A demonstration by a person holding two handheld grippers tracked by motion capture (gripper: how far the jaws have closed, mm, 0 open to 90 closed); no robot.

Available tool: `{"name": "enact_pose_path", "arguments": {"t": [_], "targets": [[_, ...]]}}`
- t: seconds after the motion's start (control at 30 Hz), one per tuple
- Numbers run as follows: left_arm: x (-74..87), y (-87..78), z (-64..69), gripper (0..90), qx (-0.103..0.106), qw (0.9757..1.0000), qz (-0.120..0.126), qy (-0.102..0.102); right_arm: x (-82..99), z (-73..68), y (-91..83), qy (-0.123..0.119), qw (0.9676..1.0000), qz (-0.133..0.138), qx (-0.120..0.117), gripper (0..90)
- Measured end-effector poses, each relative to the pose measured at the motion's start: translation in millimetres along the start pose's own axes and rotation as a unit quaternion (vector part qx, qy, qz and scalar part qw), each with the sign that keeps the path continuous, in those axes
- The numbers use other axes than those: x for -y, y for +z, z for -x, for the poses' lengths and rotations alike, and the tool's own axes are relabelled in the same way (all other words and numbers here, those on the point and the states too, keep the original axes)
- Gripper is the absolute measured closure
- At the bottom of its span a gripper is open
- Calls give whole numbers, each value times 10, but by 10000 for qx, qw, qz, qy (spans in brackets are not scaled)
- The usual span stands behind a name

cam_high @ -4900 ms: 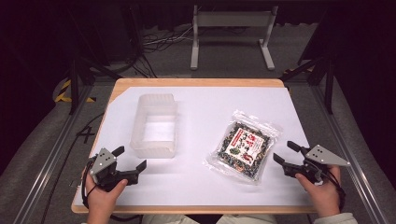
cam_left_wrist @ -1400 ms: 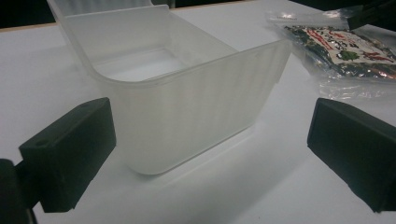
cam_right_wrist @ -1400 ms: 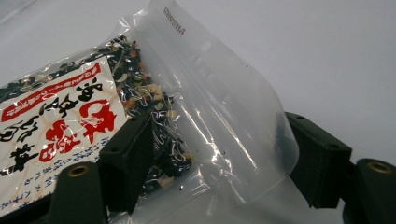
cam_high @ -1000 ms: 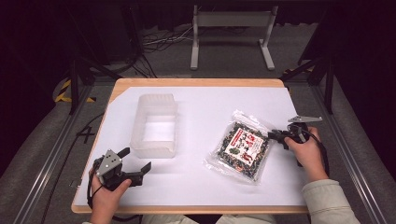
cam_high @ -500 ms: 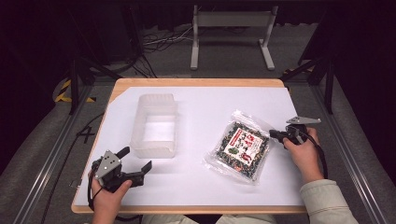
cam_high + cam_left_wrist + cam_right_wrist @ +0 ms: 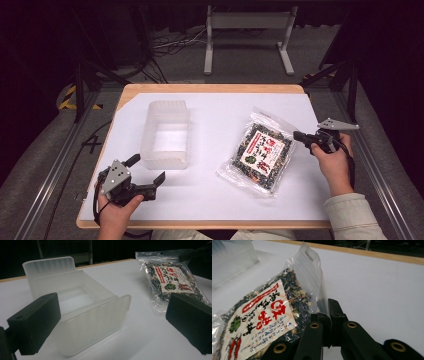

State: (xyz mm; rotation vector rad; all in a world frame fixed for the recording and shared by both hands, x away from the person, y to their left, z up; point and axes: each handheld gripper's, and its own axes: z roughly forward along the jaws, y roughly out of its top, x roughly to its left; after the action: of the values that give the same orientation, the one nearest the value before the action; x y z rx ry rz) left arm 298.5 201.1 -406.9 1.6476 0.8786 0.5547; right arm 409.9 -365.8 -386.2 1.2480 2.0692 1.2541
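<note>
1. The right gripper (image 6: 329,322) has its jaws pressed together on the clear plastic edge of the seaweed packet (image 6: 265,315); they have just been closing, and the film is pinched between them.
2. In the right gripper view that edge rises out of the jaws and stands off the desk (image 6: 382,285), while the label side of the packet slopes down to the left.
3. From the high view the right gripper (image 6: 306,137) sits at the packet's right edge (image 6: 260,155), held by the right hand (image 6: 334,162), whose sleeve comes in from the bottom right.
4. The packet lies on the right half of the white desk (image 6: 225,112), slanted, with its far corner pointing away from the person; it holds dark dried bits under a white and red label.
5. The left gripper (image 6: 147,175) has its jaws spread wide with nothing between them, held by the left hand (image 6: 117,210) near the desk's front left edge.
6. In the left gripper view the two black jaws frame the translucent plastic box (image 6: 82,307), which stands just ahead of them, open side up.
7. In the high view the box (image 6: 165,132) stands on the left half of the desk, well apart from the packet.
</note>
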Motion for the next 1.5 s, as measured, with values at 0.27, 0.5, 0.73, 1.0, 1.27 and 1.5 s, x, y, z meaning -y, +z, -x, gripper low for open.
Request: {"name": "enact_pose_path", "arguments": {"t": [0.27,0.5,0.73,1.0,1.27,1.5], "targets": [[-70,3,46,39,147,9999,25,-8,-155,-87,-243,-87,9995,318,-21,900],[-117,53,110,95,531,9985,-26,120,-307,-183,-459,-215,9975,655,-125,900],[-178,82,147,197,579,9977,-194,291,-491,-320,-669,-497,9936,978,-268,900],[-210,143,169,229,777,9963,-133,336,-629,-467,-856,-736,9886,1240,-430,900],[-250,153,174,208,761,9957,-475,223,-764,-579,-954,-899,9839,1355,-748,900],[-342,202,225,147,817,9946,-561,312,-868,-615,-998,-983,9807,1419,-921,900]]}}
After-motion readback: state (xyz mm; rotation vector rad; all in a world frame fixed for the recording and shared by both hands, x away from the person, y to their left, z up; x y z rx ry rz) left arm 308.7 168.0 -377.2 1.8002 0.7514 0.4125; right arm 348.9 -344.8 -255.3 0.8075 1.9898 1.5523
